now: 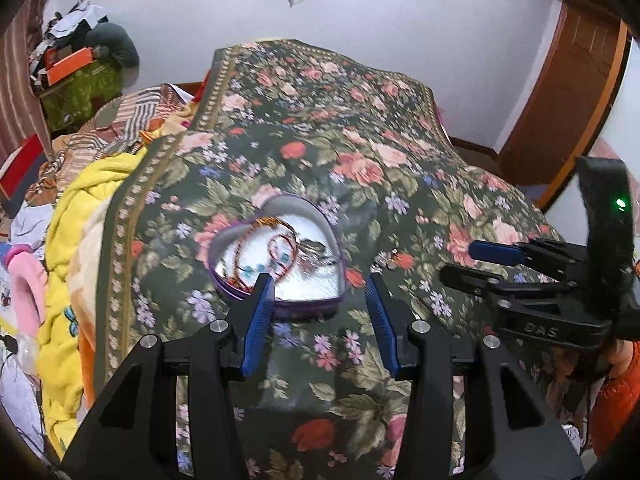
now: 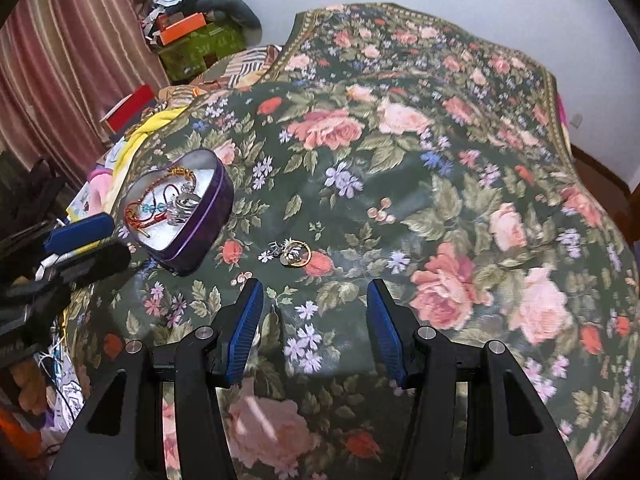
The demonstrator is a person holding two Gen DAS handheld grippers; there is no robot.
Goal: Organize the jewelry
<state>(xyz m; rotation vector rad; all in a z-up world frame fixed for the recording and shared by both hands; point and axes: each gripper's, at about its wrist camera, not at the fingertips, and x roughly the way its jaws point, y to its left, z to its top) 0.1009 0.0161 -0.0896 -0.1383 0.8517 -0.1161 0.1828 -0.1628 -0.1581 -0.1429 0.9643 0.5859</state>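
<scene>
A purple heart-shaped tin [image 1: 316, 307] sits on the floral bedspread and holds red cord bracelets, beads and silver pieces. It also shows in the right wrist view [image 2: 208, 216]. A small heap of rings and earrings [image 2: 294, 253] lies loose on the bedspread to the right of the tin, seen small in the left wrist view [image 1: 391, 258]. My left gripper [image 1: 320, 288] is open and empty, hovering just in front of the tin. My right gripper [image 2: 316, 288] is open and empty, just short of the loose heap. The right gripper's blue fingers [image 1: 494, 252] show at the right of the left wrist view.
The floral bedspread [image 2: 440, 160] covers a bed. Yellow and pink blankets [image 1: 68, 280] are heaped on its left side. Boxes and clothes [image 1: 76, 68] are piled in the far left corner by a striped curtain. A wooden door [image 1: 568, 92] stands at the right.
</scene>
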